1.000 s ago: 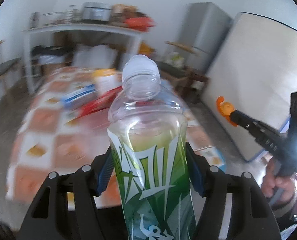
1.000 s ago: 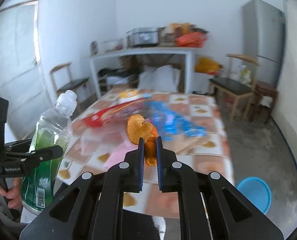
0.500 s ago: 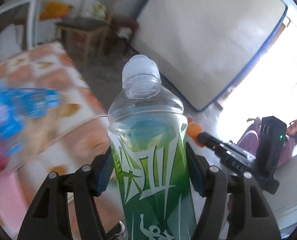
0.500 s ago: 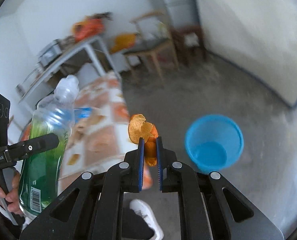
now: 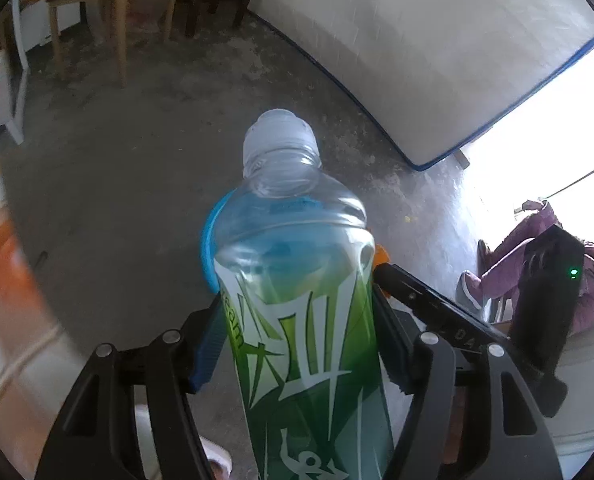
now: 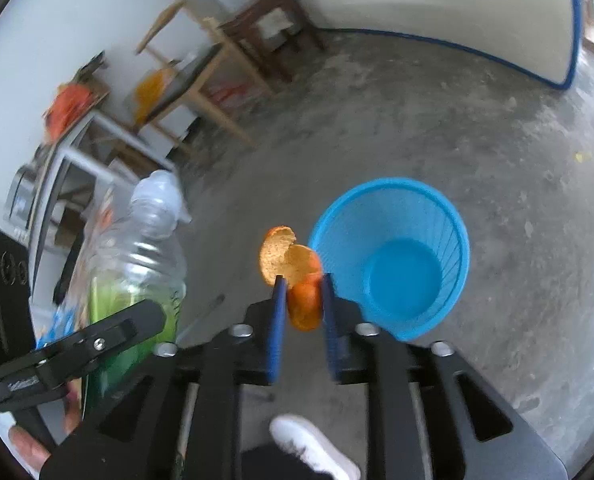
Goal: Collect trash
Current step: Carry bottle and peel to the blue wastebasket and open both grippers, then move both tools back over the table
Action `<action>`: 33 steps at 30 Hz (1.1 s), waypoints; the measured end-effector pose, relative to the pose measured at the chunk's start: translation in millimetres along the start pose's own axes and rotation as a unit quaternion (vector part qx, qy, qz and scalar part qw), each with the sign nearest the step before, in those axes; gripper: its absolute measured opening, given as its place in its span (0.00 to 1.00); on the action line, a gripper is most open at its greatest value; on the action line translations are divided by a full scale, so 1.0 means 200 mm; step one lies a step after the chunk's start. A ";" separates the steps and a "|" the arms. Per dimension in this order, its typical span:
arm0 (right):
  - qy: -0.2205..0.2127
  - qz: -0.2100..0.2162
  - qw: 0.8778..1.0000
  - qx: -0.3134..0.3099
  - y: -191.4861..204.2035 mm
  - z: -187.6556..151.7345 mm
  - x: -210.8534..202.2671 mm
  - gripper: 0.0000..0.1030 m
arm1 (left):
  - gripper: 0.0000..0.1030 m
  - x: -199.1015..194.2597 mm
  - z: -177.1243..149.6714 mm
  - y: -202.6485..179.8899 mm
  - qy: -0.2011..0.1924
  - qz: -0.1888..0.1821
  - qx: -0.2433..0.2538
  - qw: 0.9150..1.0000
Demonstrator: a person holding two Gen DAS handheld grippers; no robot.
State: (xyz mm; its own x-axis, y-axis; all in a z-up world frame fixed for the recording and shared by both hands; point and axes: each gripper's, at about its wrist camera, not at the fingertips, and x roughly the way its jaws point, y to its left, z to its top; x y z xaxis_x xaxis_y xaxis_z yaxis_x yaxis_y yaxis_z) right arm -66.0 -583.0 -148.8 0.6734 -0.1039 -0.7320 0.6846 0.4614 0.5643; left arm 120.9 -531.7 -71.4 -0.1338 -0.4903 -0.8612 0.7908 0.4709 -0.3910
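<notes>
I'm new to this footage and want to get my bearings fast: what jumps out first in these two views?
A clear bottle with a green label fills the left wrist view, clamped upright in the left tool. In the right wrist view a piece of orange peel sits between the right tool's jaws, which have just been opening. Right of the peel, a bright blue basket stands on the grey floor.

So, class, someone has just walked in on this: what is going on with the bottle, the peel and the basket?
A person is collecting trash with a tool in each hand. The left tool grips a green-labelled plastic bottle. The right tool has just been opening, with a piece of orange peel between its pads, seemingly let go. Both hang above the concrete floor by an empty blue basket, which stands just right of the peel in the right view.
</notes>
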 end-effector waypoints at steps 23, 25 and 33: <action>-0.020 -0.028 0.999 0.002 -0.18 -0.18 -0.12 0.56 | 0.77 -0.68 -0.35 0.06 -0.141 -0.021 0.001 0.990; -0.040 -0.009 0.999 -0.019 -0.08 -0.20 -0.22 0.56 | 0.77 -0.81 -0.46 0.05 -0.160 -0.014 0.007 0.987; -0.083 0.097 0.985 -0.119 0.38 -0.34 -0.55 0.63 | 0.77 -1.18 -0.96 0.16 -0.221 0.045 -0.027 0.974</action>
State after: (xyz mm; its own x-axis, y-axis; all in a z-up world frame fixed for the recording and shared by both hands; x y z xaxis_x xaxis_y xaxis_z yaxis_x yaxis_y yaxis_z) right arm -106.7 -476.2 -51.7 0.8354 -0.1274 -0.5347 0.4669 0.6778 0.5680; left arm 62.7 -260.4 56.9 0.2133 -0.7073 -0.6740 0.7532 0.5584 -0.3477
